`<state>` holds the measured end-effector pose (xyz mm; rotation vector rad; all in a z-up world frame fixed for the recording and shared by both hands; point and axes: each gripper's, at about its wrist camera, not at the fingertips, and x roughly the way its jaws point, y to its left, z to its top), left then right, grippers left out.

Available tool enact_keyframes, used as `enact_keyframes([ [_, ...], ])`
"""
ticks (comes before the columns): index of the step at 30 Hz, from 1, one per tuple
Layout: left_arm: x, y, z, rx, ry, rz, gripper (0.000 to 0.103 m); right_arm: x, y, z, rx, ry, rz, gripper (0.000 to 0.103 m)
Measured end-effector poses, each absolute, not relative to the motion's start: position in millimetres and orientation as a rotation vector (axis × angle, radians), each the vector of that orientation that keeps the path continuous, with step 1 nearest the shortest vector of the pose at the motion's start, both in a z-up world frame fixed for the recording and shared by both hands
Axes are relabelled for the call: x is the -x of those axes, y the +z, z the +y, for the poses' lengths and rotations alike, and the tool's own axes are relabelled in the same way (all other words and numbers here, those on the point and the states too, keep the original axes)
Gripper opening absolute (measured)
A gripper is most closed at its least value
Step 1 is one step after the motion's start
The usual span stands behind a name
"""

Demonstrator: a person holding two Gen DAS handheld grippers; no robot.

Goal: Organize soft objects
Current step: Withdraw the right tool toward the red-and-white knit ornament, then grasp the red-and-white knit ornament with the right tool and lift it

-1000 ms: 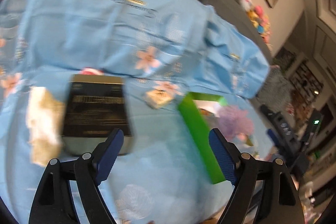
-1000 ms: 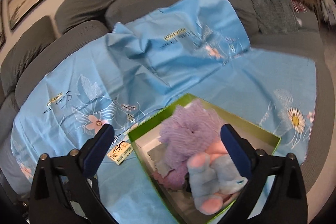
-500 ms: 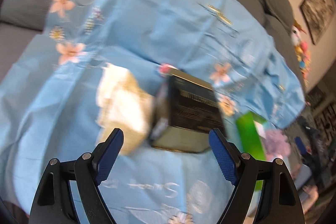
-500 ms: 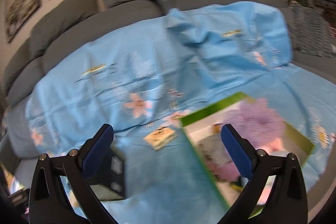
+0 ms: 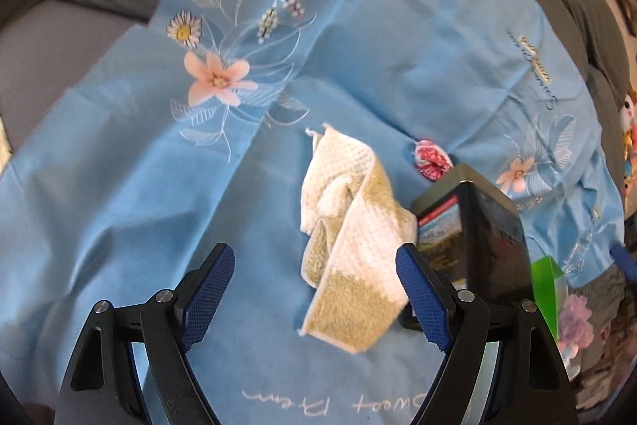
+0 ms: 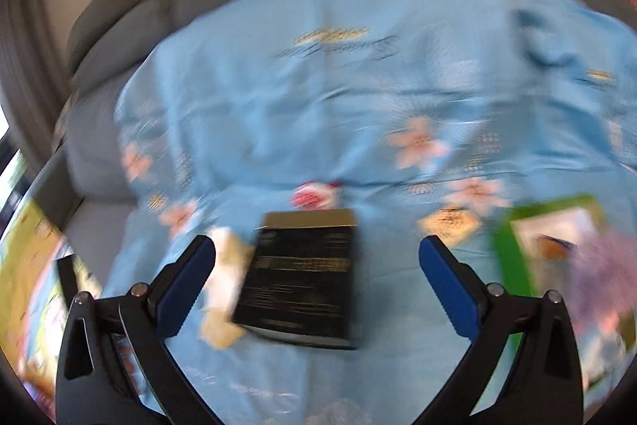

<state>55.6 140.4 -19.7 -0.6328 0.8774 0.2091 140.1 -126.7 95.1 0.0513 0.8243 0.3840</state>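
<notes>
A light blue flowered sheet (image 5: pixel 119 186) is spread over a grey sofa (image 5: pixel 79 26), up its backrest and across the seat. On the seat part lies a crumpled cream-and-olive towel (image 5: pixel 350 245), its olive end toward the front edge of the seat. Just beside it, touching its side, stands a black tin box (image 5: pixel 489 249). Behind the box, at the fold where seat meets backrest, sits a small red-and-white soft ball (image 5: pixel 430 158).

The left tongs (image 5: pixel 314 289) stand released, both blue pads clear of everything, with the towel's near end lying between them but not pressed.

The right wrist view is blurred. The right tongs (image 6: pixel 316 289) are likewise released, jaws wide, with the black tin box (image 6: pixel 302 277) lying between them untouched and the towel (image 6: pixel 223 289) just beside the left pad. Toward the seat's right end is a green box (image 6: pixel 513 257) holding a purple plush toy (image 6: pixel 601 269); a small yellowish tag (image 6: pixel 450 222) lies on the sheet (image 6: pixel 318 106) between the two boxes.
</notes>
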Motion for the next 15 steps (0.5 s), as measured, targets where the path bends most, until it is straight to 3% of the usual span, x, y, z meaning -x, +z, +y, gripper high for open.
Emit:
enact_keyframes([
  [6, -71.0, -45.4, 137.9, 0.658, 0.193, 0.938, 0.083, -245.6, 57.6, -58.3, 0.018, 0.38, 1.129, 0.1],
  [8, -74.7, -48.6, 137.9, 0.634, 0.218, 0.961, 0.084, -276.8, 37.6, -41.9, 0.054, 0.335, 1.206, 0.091],
  [15, -66.6, -43.5, 152.0, 0.585, 0.316, 0.94, 0.084, -350.8, -40.8, -7.5, 0.11, 0.204, 1.45, 0.087],
])
